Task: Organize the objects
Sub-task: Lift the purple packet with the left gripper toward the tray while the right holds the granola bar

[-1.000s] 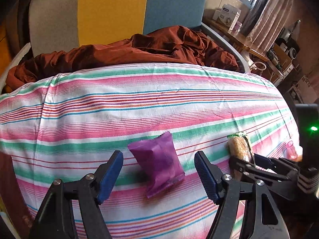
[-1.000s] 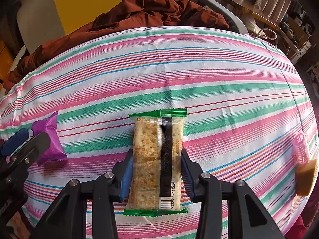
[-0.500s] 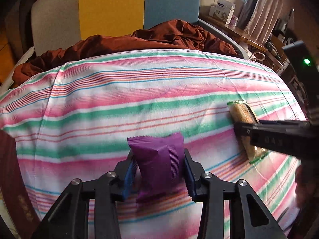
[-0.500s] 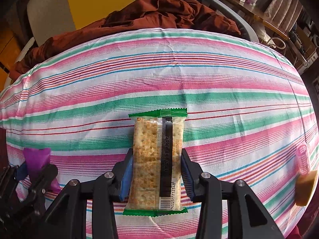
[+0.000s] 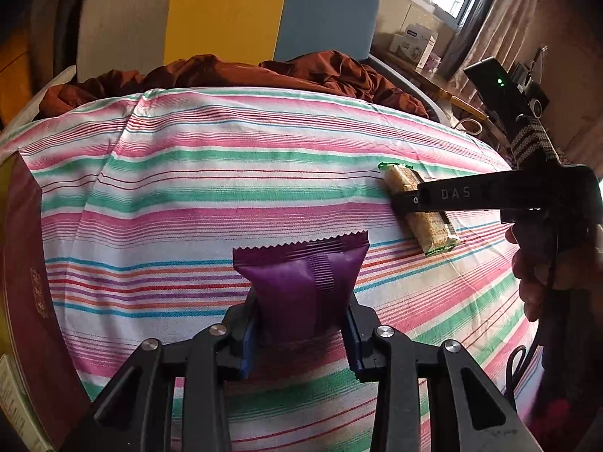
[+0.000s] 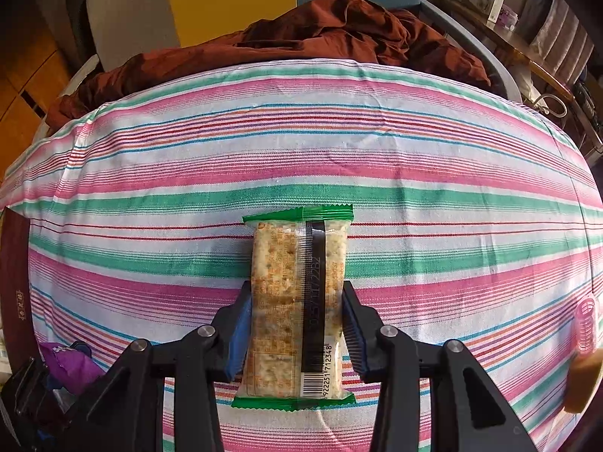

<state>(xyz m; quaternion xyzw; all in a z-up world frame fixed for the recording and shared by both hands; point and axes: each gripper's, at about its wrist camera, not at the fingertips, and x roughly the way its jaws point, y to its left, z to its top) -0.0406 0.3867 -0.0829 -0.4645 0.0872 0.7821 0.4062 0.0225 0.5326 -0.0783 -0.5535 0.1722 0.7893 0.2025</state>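
We work over a tabletop (image 6: 377,158) draped in a pink, green and white striped cloth, with a crumpled rust-brown blanket (image 6: 339,26) heaped along its far edge and a dark maroon box (image 5: 22,282) at the near left. Our right gripper (image 6: 296,324) is clamped on the cracker packet (image 6: 297,301) across its long sides, seam and barcode facing up, so the flat pack stays level and should not swing when carried. Our left gripper (image 5: 299,333) is pinched on the lower half of the purple snack pouch (image 5: 301,278), leaving its crimped top free; a squeeze low on the soft bag looks like the surest hold. Both packets appear lifted just clear of the cloth, near the front of the tabletop, the crackers to the right of the pouch. A second ago the left gripper stood wide with the pouch lying between its fingers; it has since closed and raised it, while the right grip on the crackers is unchanged. A small pink curler (image 6: 586,324) lies at the far right edge.
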